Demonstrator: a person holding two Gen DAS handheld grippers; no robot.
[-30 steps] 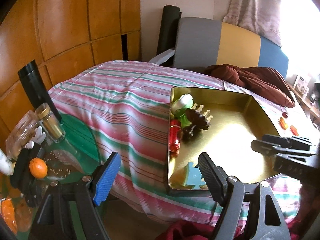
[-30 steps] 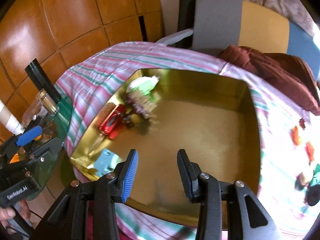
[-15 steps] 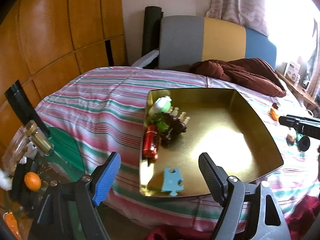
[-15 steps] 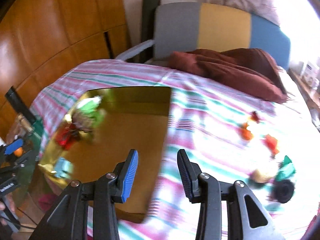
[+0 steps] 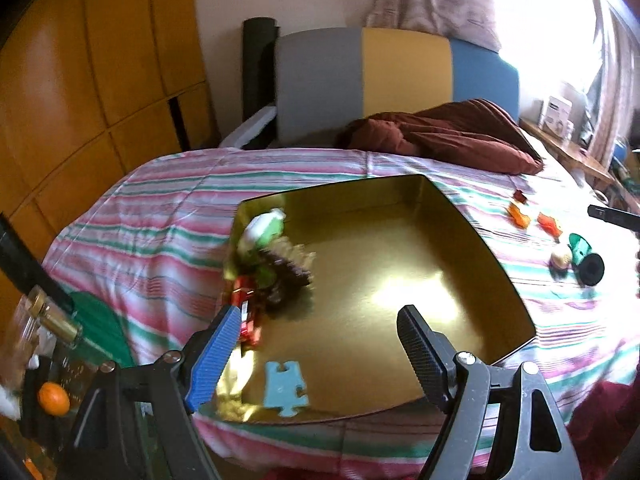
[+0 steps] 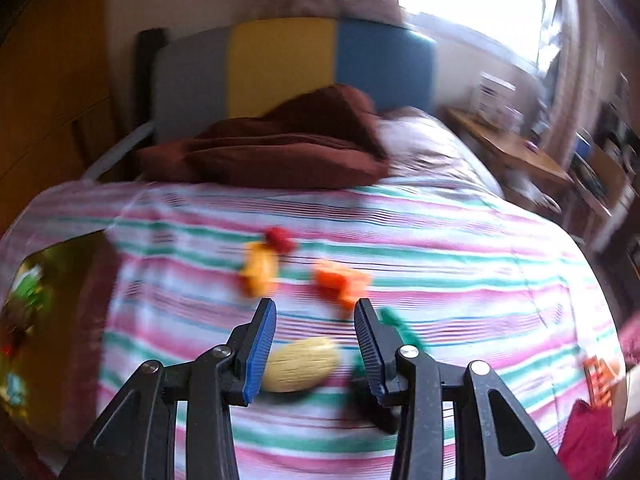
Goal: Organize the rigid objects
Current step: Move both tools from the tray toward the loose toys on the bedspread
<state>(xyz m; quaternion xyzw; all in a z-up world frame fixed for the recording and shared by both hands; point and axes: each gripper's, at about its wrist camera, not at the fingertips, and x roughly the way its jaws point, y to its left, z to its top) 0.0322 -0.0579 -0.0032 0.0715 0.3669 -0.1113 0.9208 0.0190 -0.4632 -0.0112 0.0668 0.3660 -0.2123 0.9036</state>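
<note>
Nearest, left gripper (image 5: 320, 356) fingers wide apart, holding nothing. Between and beyond them, gold tray (image 5: 472, 216) on striped bedspread (image 5: 168, 216): blue puzzle piece (image 5: 285, 388) nearest, red toy car (image 5: 249, 316), dark figure (image 5: 286, 276), green-white toy (image 5: 262, 232) farther. Right gripper (image 6: 315, 340) partly open, empty; yellow oval toy (image 6: 300, 364) on bedspread between fingers, orange pieces (image 6: 342, 280) beyond. Farther: brown blanket (image 6: 280, 148), tricolour headboard (image 6: 284, 64), bright window (image 6: 472, 0).

The right gripper (image 6: 315, 344) hovers over the striped bedspread (image 6: 440, 248), jaws parted and empty. A blurred yellow oval object (image 6: 300, 364) lies on the bedspread below the gap; a green piece (image 6: 396, 322) sits just beside the right finger. Beyond the fingertips lie an orange piece (image 6: 342, 280), a yellow piece (image 6: 258, 268) and a red piece (image 6: 280, 238).
</note>
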